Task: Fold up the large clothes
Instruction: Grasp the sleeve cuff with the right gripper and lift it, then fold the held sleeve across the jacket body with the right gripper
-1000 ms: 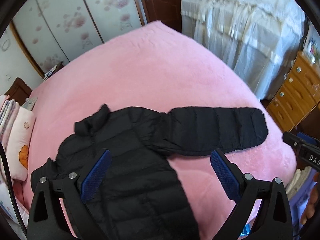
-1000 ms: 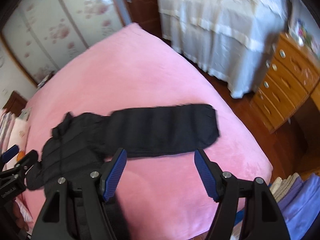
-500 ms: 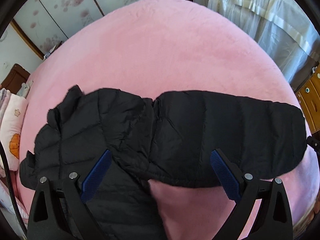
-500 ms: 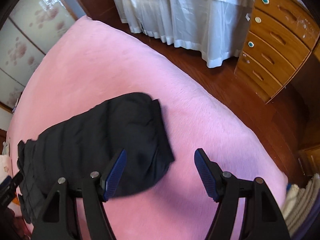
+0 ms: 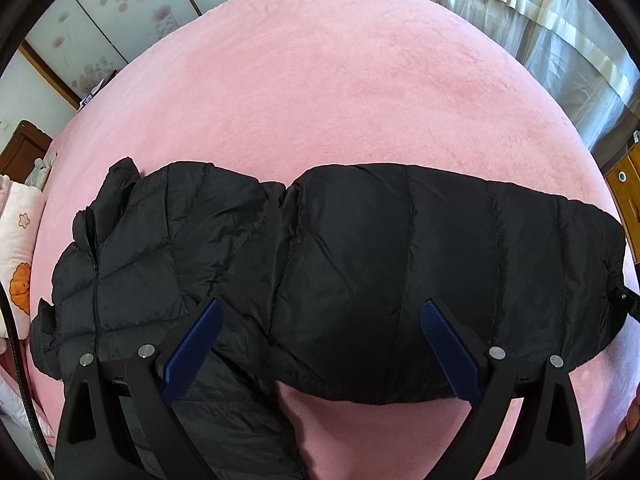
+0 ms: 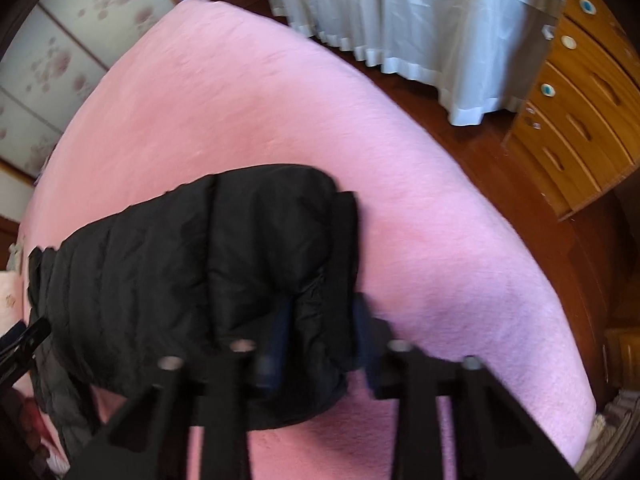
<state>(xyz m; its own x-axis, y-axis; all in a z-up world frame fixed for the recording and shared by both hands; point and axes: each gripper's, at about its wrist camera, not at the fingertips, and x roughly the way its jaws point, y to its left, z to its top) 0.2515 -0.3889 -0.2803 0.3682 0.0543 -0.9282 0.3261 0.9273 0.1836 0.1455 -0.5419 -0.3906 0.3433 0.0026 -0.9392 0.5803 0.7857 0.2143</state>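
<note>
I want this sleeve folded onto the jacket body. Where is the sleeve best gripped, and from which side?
Grip the sleeve at its cuff, coming from above at its near edge: it lies flat, stretched sideways, its free end liftable. The right gripper already pinches there.

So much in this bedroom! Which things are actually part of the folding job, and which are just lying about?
Part of the job:
- black puffer jacket, spread on the pink blanket
- its sleeve, pinched near the cuff by the right claw, whose jaws have just been closing
- left claw, open over the sleeve

Just lying about:
- wooden dresser
- white bed skirt
- cartoon-print pillow
</note>
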